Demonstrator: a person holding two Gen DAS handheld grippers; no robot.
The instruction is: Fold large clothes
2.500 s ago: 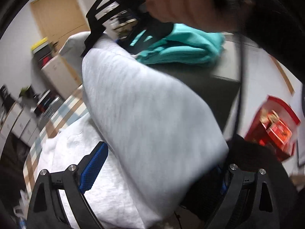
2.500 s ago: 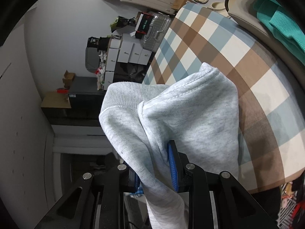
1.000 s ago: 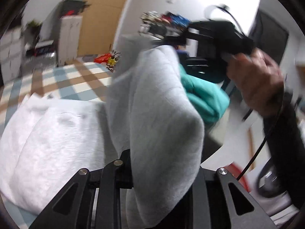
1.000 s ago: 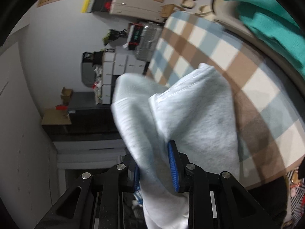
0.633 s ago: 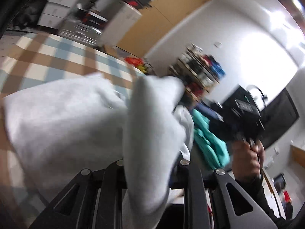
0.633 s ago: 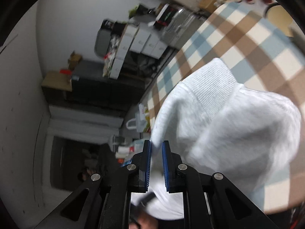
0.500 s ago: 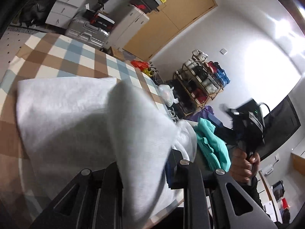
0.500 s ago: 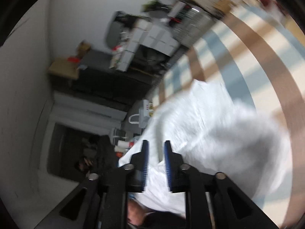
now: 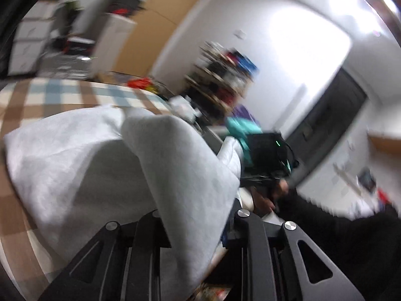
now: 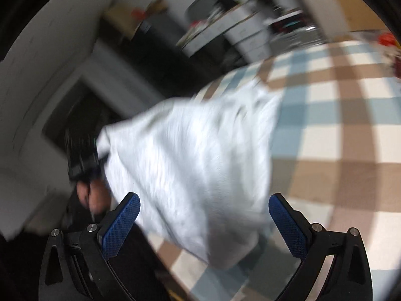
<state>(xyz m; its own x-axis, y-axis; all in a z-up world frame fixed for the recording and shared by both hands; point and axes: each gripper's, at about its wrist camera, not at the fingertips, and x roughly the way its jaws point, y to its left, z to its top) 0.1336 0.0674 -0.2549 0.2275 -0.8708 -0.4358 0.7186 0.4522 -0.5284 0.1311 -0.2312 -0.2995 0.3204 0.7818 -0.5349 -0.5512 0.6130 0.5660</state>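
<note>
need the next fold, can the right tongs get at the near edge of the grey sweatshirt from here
Probably yes: the right tongs are opening wide with nothing gripped, and the grey sweatshirt lies just ahead on the checked cloth, nothing between.

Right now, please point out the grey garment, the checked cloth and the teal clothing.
grey garment (image 10: pixel 200 155), right wrist view, middle of its top layer.
checked cloth (image 10: pixel 338 150), right wrist view, bare part beside the garment.
teal clothing (image 9: pixel 239 128), left wrist view, its visible bunch.
</note>
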